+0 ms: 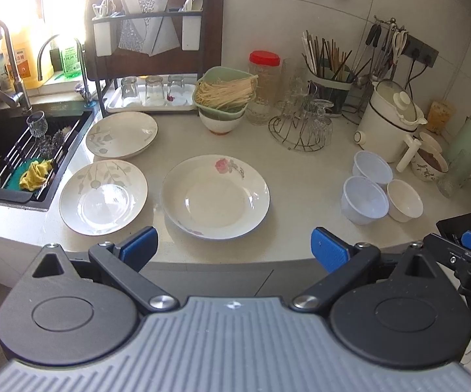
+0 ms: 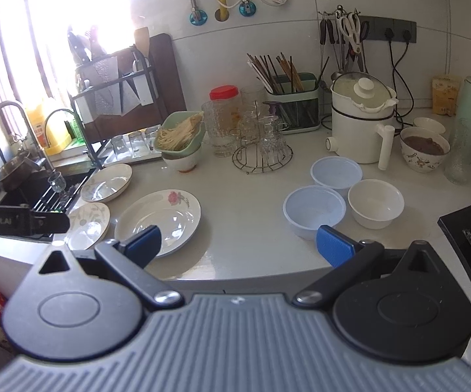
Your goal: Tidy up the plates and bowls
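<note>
Three plates lie on the white counter (image 1: 300,196): a rose-patterned plate (image 1: 215,196) in the middle, a leaf-patterned plate (image 1: 103,196) to its left, and another leaf-patterned plate (image 1: 121,134) behind that. To the right stand two translucent plastic bowls (image 1: 364,199) (image 1: 373,167) and a white bowl (image 1: 404,200). My left gripper (image 1: 233,250) is open and empty, just in front of the rose plate. My right gripper (image 2: 240,245) is open and empty, near the counter's front edge between the rose plate (image 2: 158,217) and the plastic bowl (image 2: 313,212).
A sink (image 1: 23,150) with a rack and cloth is at the left. A green bowl of noodles (image 1: 224,93) sits on a bowl at the back, beside a glass rack (image 1: 304,124), a jar, a chopstick holder (image 1: 330,78), a white cooker (image 1: 388,117) and a filled bowl (image 2: 424,148).
</note>
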Motion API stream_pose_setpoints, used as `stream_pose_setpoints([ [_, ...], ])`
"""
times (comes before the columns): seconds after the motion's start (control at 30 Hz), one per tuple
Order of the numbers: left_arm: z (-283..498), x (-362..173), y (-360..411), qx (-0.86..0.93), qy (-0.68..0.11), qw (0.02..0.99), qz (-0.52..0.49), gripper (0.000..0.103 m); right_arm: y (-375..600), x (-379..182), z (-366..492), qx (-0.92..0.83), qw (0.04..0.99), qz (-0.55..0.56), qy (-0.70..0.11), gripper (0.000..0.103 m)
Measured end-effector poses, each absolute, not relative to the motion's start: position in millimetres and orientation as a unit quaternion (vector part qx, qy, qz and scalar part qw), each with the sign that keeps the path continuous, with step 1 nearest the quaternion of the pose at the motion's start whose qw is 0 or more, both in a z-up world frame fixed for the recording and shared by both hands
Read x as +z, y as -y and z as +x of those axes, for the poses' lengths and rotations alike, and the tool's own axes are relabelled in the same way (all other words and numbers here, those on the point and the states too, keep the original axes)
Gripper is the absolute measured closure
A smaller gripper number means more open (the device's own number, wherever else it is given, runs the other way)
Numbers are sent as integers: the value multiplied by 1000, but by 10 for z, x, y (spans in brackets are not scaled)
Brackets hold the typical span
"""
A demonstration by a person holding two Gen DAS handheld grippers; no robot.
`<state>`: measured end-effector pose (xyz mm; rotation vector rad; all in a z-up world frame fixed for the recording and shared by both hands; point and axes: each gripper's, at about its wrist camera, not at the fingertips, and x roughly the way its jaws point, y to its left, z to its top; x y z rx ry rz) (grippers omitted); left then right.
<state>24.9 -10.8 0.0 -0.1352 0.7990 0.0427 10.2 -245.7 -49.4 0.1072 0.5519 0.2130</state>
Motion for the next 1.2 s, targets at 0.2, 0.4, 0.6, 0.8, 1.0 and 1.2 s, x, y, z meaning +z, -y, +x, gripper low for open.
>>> stream_pose_setpoints([
  [0.2, 307, 25, 102, 17, -392, 918, -61, 1, 2383, -549, 128, 115, 951, 55, -281, 0],
  [0.4, 422, -40, -12, 6, -379, 923, -60, 2, 2218, -570, 194, 107, 956, 60, -265, 0],
  [0.6, 645, -100, -271, -10, -386, 920, -71, 2, 2031, -529, 303, 111, 952, 90, -269, 0],
  [0.8, 784, -159, -479, -19, -397, 915, -64, 2, 1812, -546, 335, 101, 953, 78, -273, 0],
  [1.0, 899, -167, -725, -23, -404, 912, -67, 2, 1580, -637, 426, 115, 945, 91, -294, 1],
  [1.2, 1036, -190, -939, -25, -411, 909, -63, 2, 1325, -651, 505, 115, 942, 92, -302, 1],
])
